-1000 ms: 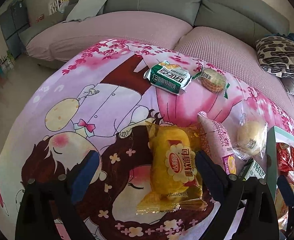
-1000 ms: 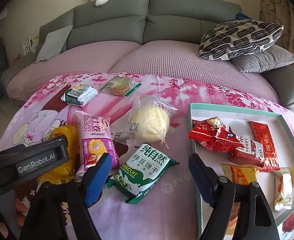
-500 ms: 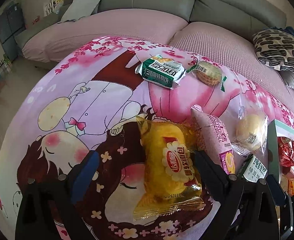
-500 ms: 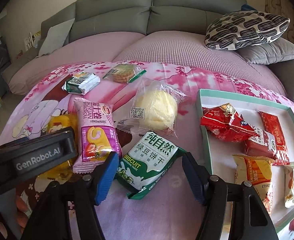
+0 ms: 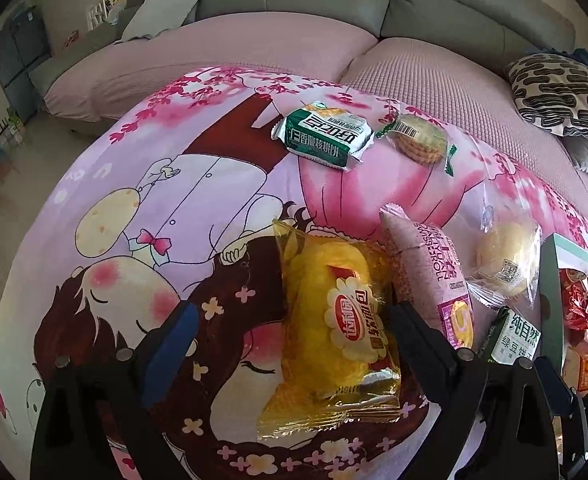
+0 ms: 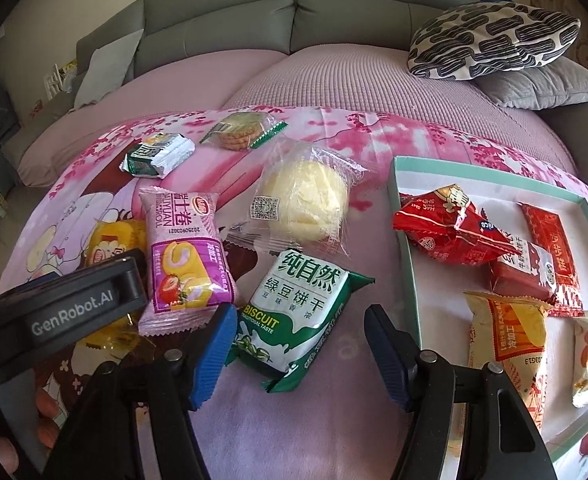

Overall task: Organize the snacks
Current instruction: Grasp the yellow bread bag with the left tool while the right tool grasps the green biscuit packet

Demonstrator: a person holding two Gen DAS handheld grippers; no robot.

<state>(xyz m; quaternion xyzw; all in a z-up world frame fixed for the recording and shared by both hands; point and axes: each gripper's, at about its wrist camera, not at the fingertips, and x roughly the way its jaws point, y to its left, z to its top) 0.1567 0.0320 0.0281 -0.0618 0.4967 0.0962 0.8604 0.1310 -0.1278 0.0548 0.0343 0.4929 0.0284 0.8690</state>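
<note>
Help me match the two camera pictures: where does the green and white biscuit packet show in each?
Left wrist view: the biscuit packet is at the lower right edge, only partly seen, just left of the tray's green rim.
Right wrist view: it lies at centre, between the right tongs.
Shared landmark: the clear-wrapped pale bun lies just beyond it in both.

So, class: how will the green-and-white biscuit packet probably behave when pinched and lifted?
The biscuit packet looks puffed, so the wrapper would probably dent before gripping firmly. Its glossy film may slip against the fingers. Biscuits inside could crack if squeezed hard.
</note>
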